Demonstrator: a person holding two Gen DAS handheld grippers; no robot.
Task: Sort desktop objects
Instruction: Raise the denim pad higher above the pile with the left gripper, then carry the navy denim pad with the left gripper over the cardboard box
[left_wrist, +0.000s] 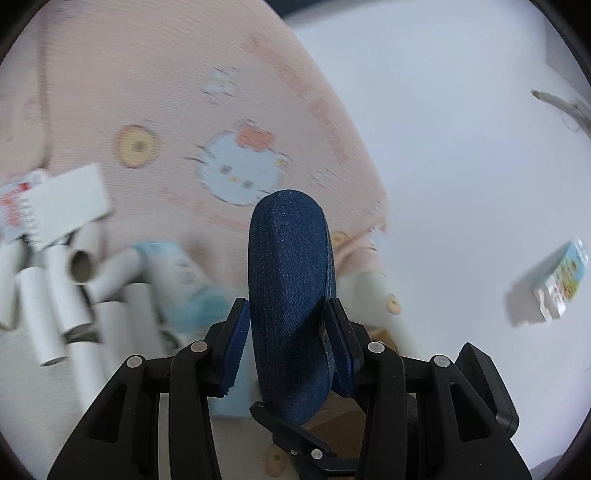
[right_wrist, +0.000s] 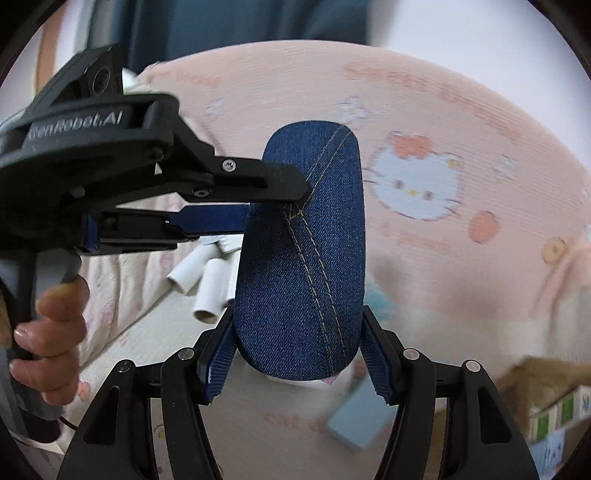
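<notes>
Denim case (right_wrist: 301, 254), one only, clamped at both ends: near end between right gripper (right_wrist: 297, 363) fingers, far end pinched by left gripper (right_wrist: 275, 199) fingers; lifted over pink cartoon-cat cloth (right_wrist: 461, 122). About eight white tubes (left_wrist: 64, 291) heaped beside; containers too blurred to judge

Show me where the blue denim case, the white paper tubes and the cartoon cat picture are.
denim case (right_wrist: 306, 258), right wrist view, on its stitched front face.
white paper tubes (left_wrist: 62, 299), left wrist view, on the side of one tube in the pile.
cartoon cat picture (left_wrist: 240, 173), left wrist view, on the cat's white face.
</notes>
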